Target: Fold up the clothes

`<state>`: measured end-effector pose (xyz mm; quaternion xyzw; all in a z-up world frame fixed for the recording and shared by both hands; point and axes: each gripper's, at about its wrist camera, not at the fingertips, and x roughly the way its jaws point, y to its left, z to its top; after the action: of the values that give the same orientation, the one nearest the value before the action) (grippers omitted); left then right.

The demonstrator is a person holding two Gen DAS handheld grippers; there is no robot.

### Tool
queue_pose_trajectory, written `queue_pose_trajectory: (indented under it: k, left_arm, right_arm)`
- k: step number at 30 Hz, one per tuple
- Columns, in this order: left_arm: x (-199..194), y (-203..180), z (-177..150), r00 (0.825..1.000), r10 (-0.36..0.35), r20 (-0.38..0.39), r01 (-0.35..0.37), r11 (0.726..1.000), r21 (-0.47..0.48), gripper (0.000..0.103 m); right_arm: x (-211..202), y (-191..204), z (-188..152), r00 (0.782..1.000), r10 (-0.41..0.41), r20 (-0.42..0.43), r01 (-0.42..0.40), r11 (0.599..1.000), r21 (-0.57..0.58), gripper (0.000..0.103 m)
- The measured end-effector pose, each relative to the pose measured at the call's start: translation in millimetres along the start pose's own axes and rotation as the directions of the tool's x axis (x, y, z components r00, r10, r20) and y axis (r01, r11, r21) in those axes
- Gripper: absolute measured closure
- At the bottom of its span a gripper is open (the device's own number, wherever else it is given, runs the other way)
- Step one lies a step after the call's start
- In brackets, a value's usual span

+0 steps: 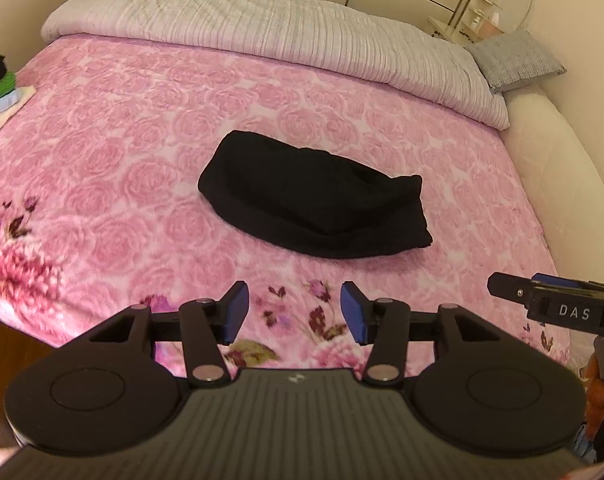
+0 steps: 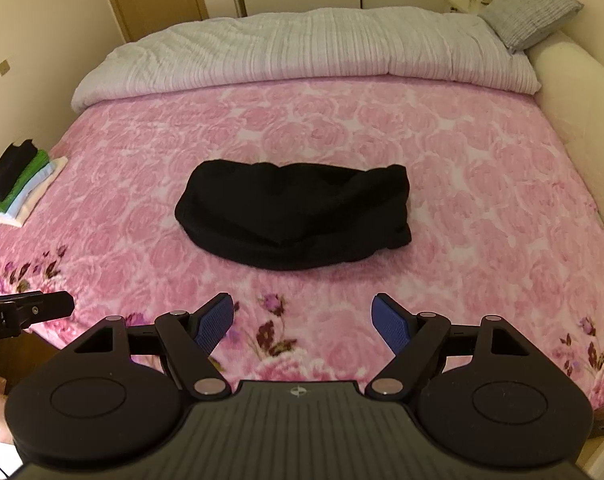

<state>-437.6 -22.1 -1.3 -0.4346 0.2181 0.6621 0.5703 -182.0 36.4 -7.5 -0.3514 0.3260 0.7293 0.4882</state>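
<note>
A black garment (image 1: 314, 204) lies folded into a compact bundle in the middle of the pink floral bed; it also shows in the right wrist view (image 2: 296, 220). My left gripper (image 1: 295, 312) is open and empty, hovering over the bed's near edge, short of the garment. My right gripper (image 2: 304, 326) is open and empty, also near the front edge. The right gripper's body (image 1: 558, 308) shows at the right of the left wrist view, and the left gripper's tip (image 2: 34, 308) at the left of the right wrist view.
A stack of folded clothes (image 2: 20, 188), black, green, pale blue and white, sits at the bed's left edge. A rolled white duvet (image 2: 302, 52) lies along the far side with a grey pillow (image 2: 532, 12). A cream padded bed frame (image 2: 578, 100) runs along the right.
</note>
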Motion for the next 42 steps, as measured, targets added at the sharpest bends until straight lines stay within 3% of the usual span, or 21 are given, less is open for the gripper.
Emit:
queue_pose_trajectory:
  k: [12,18,22,28,32,35,39,42]
  left_arm:
    - [61.1,63.2,95.3,0.995,-0.058,-0.083,0.068,0.991,0.118,0.056]
    - [93.4,93.0,117.0,0.984,-0.100,-0.145,0.121,0.981,0.149,0.056]
    - [125.0,127.2,114.4,0.974,-0.105,-0.199,0.133,0.983,0.129,0.056]
    - [175.1,187.4,90.0,0.950,-0.083,-0.302,0.104,0.993,0.052,0.056]
    - [205.0,219.2,71.1,0.937,-0.058,-0.346,0.065,0.998,0.008,0.056]
    - [228.6,235.7,60.6,0.933,-0.043,-0.357,0.037,0.999,-0.025,0.056]
    - [258.7,251.3,51.8,0.933,-0.040,-0.357,0.014,0.997,-0.074,0.056]
    - [275.2,254.8,46.7,0.935,-0.041,-0.351,0.008,0.995,-0.096,0.056]
  right_arm:
    - [62.0,44.1,54.2,0.994,-0.089,-0.057,0.096,0.986,0.138,0.024]
    - [89.0,63.1,60.4,0.985,-0.140,-0.104,0.159,0.968,0.196,0.024]
    - [116.6,80.2,50.9,0.976,-0.164,-0.140,0.188,0.964,0.187,0.024]
    - [185.8,114.6,22.8,0.957,-0.188,-0.219,0.195,0.981,0.012,0.034]
    - [235.7,137.8,7.3,0.963,-0.170,-0.210,0.143,0.980,-0.140,0.053]
    - [278.0,156.1,1.6,0.972,-0.145,-0.182,0.092,0.958,-0.271,0.058]
    - [330.1,179.4,-6.7,0.982,-0.158,-0.108,0.089,0.875,-0.476,0.058]
    - [367.6,193.0,-18.9,0.977,-0.208,-0.047,0.129,0.751,-0.648,0.057]
